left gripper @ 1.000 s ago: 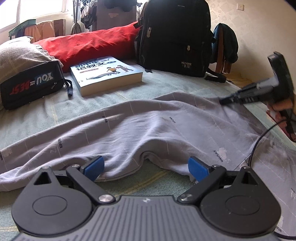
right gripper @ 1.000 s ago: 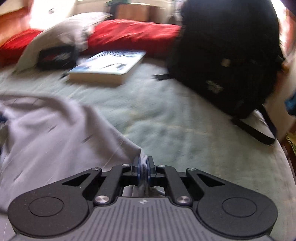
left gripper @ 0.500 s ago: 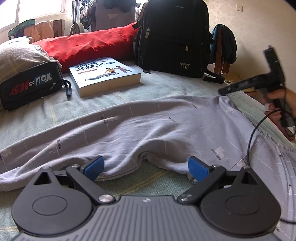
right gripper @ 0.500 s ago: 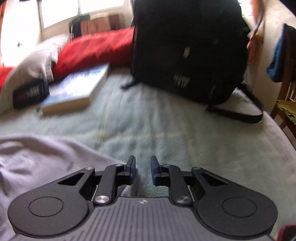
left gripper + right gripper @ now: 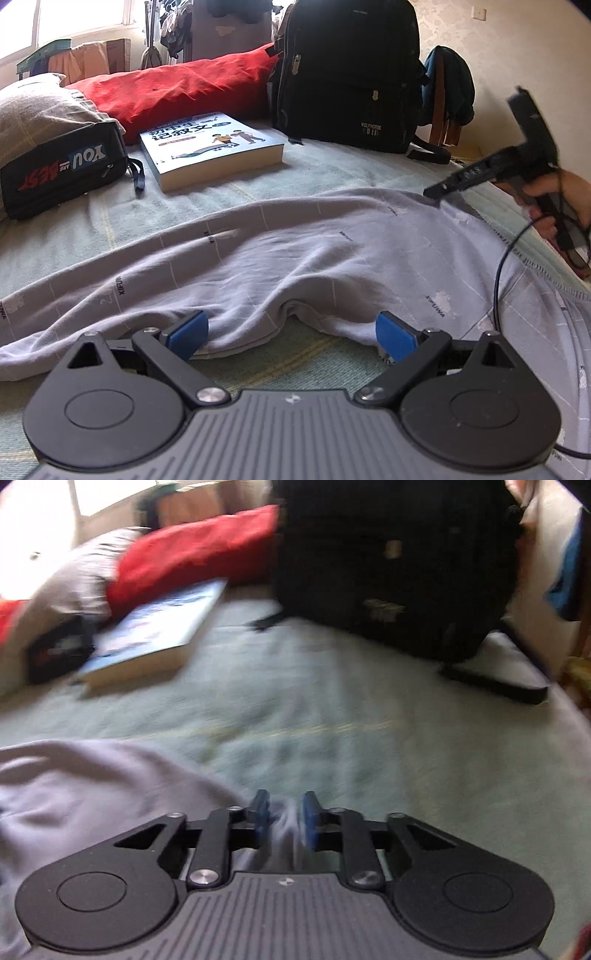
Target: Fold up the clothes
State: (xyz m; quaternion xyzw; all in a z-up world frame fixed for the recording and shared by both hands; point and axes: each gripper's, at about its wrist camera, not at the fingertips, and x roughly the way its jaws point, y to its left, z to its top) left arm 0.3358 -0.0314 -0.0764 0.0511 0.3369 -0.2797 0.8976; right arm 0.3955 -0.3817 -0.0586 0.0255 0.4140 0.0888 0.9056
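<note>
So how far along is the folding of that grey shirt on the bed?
Barely started. The grey shirt lies spread and rumpled on the green bedsheet, with no fold visible. In hand: the right tongs are partly open with a bit of its far edge between them; the left tongs are open wide at the near hem, gripping nothing. All the folding remains.

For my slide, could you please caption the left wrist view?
Open left gripper faces a grey garment spread on the bed, right gripper at its far edge.
</note>
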